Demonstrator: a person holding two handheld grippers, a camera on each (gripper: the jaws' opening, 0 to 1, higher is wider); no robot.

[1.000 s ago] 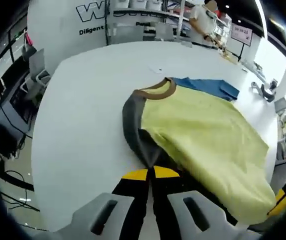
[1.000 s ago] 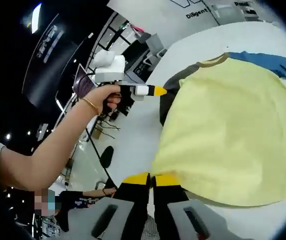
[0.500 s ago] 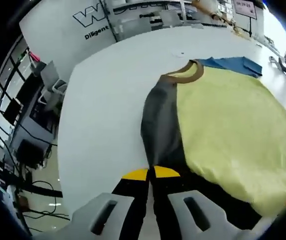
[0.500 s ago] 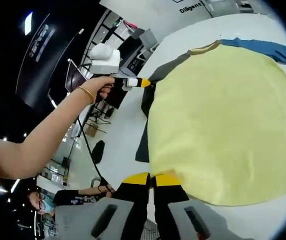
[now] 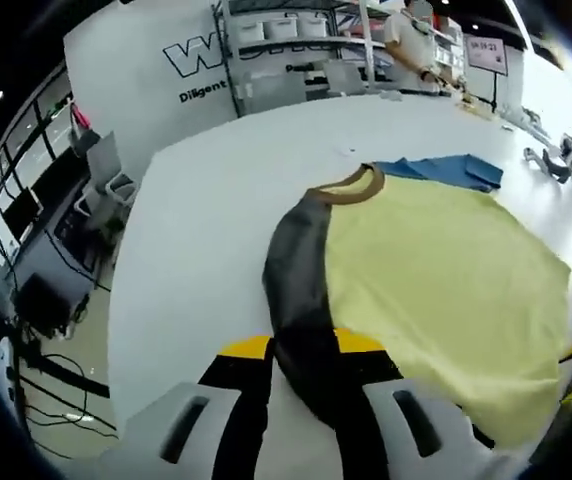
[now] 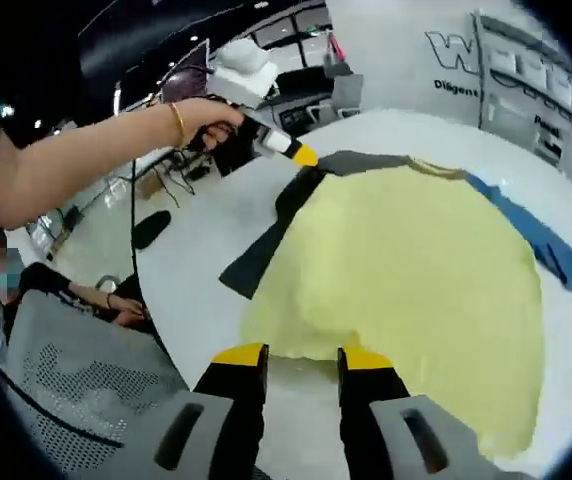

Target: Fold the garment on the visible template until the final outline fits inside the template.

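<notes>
**Yellow shirt spread on the white table, both grippers at its near edges**

The shirt (image 5: 436, 270) lies flat on the white table (image 5: 196, 230), yellow body with a grey sleeve (image 5: 301, 300) and a brown collar (image 5: 351, 185). Beyond the collar a blue cloth (image 5: 446, 170) pokes out from under it.

In the left gripper view, the left gripper (image 5: 301, 350) has its fingers parted, and the grey sleeve runs down between them; whether they touch it I cannot tell.

In the right gripper view, the right gripper (image 6: 301, 355) also stands with fingers apart, the yellow hem (image 6: 296, 340) just ahead of the tips. Far past them a hand (image 6: 206, 115) holds the other gripper at the sleeve's far end.
</notes>
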